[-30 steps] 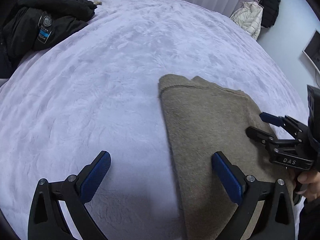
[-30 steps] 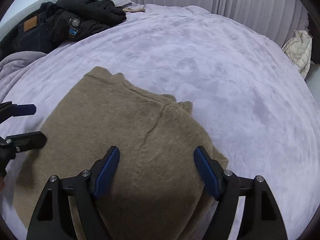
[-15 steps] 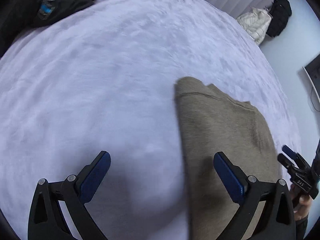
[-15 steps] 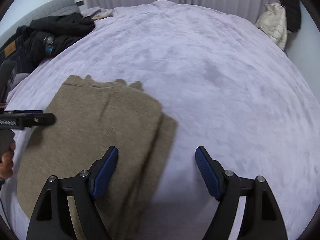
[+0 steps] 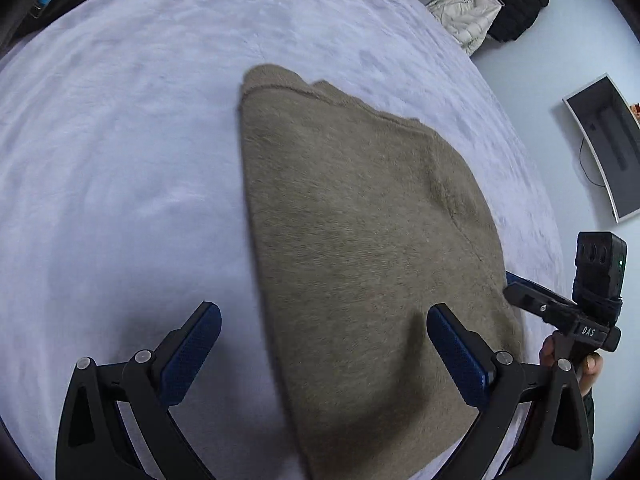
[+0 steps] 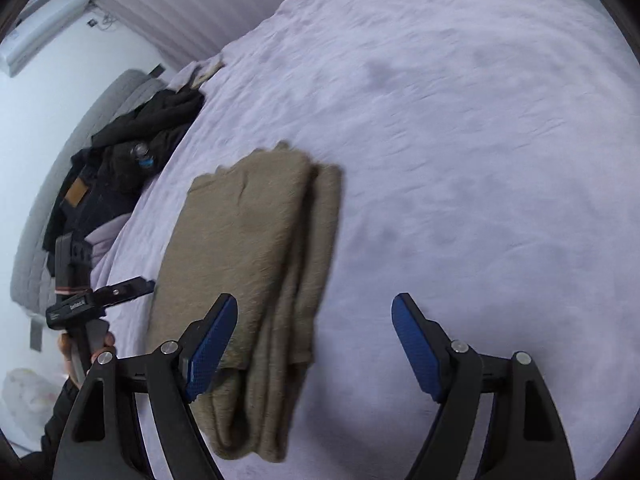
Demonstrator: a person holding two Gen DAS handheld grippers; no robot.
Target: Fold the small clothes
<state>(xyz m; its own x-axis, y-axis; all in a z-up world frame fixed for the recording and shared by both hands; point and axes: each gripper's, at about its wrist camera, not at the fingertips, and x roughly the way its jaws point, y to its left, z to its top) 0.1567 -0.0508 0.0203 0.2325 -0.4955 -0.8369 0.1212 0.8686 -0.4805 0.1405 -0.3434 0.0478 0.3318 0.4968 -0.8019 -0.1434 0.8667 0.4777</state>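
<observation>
Folded tan sweater (image 5: 360,240) lies flat on the lavender bedspread (image 5: 120,160) (layered edges visible along its right side). Left gripper (image 5: 320,348) spread wide, holding nothing, straddling the sweater's left edge. Right gripper (image 6: 314,344) likewise released, over its right edge.

The sweater (image 5: 360,248) ahead of the jaws is plain fuzzy olive-tan, with no print. The bed (image 5: 120,160) under it is pale lavender, softly mottled. Both grippers have black frames and blue textured pads (image 6: 210,346). Far beyond the jaws lie a black jacket (image 6: 136,140), a cream puffer coat (image 5: 466,16) and grey ribbed curtains (image 6: 200,4).
</observation>
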